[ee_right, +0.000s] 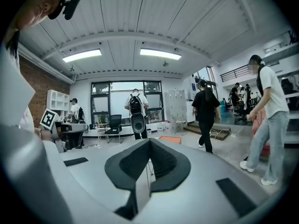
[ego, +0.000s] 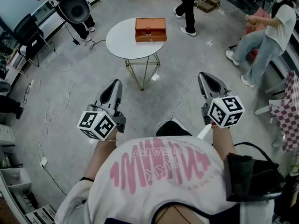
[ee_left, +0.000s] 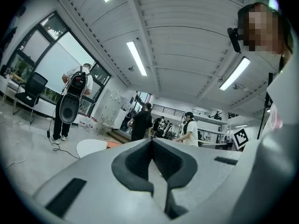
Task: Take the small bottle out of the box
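A grey studio floor (ego: 60, 101) strung with loose cables (ego: 51, 113) carries a round white table (ego: 119, 43) on gold wire legs. On the table's far side sits the orange box (ego: 150, 23). The small bottle (ego: 148, 31) shows as a red-topped speck at the middle of the box, too small to make out further.

You stand well back from the table with both tools raised toward it. Your left gripper (ego: 116, 84) points at the table from the left, and your right gripper (ego: 204, 76) points from the right. Neither is near the box. In the left gripper view the dark pads meet at their tips with nothing caught between them. The right gripper view shows the same, jaws pressed together and empty. A marker cube (ego: 96, 124) rides behind the left jaws, and another, the second cube (ego: 226, 111), rides behind the right. Below them is your white T-shirt (ego: 159, 171) with pink lettering, and a black bag (ego: 252, 176) hangs at your right side.

Around you, a person in black (ego: 189, 6) stands just past the table. A person in a white top and pale jeans (ego: 268, 31) leans in at the right. A third figure (ego: 86, 27) stands behind a large black oval case (ego: 74, 6) at the upper left, near a black office chair (ego: 23, 31). A red-and-white checked cloth (ego: 287, 111) hangs at the right edge.
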### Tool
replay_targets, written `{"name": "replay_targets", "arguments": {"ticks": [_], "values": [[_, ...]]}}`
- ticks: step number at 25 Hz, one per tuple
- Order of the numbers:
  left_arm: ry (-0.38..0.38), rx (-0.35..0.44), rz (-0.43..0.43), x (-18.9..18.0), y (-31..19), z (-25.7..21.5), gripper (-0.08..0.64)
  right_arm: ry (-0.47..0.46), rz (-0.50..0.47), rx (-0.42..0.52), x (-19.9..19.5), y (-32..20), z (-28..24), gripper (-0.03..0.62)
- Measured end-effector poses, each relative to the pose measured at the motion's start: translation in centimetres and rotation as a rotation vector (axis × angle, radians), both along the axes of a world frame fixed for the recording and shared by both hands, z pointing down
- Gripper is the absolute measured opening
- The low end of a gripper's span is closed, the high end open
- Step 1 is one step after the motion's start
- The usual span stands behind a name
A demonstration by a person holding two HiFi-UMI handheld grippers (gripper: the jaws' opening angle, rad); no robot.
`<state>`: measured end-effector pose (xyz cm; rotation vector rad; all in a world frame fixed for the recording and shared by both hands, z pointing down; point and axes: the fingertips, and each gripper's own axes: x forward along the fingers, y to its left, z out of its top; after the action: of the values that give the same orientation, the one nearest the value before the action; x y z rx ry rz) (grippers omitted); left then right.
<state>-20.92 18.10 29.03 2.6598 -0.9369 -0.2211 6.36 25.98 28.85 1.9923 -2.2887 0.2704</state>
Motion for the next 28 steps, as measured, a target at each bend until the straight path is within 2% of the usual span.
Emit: {"name": "replay_targets", "arguments": {"ticks": [15,28], "values": [[0.015,-0.005,-0.018,-0.8,-0.7,0.2,0.008,0.016,-0.03,-0.009,-1.1,-1.6,-0.1,0.004],[-0.013,-0.01,-0.062,-0.1,-4.7,1.2,0.008,-0.01,-0.076,-0.023,-0.1,-7.3,1.7,0.003]]}}
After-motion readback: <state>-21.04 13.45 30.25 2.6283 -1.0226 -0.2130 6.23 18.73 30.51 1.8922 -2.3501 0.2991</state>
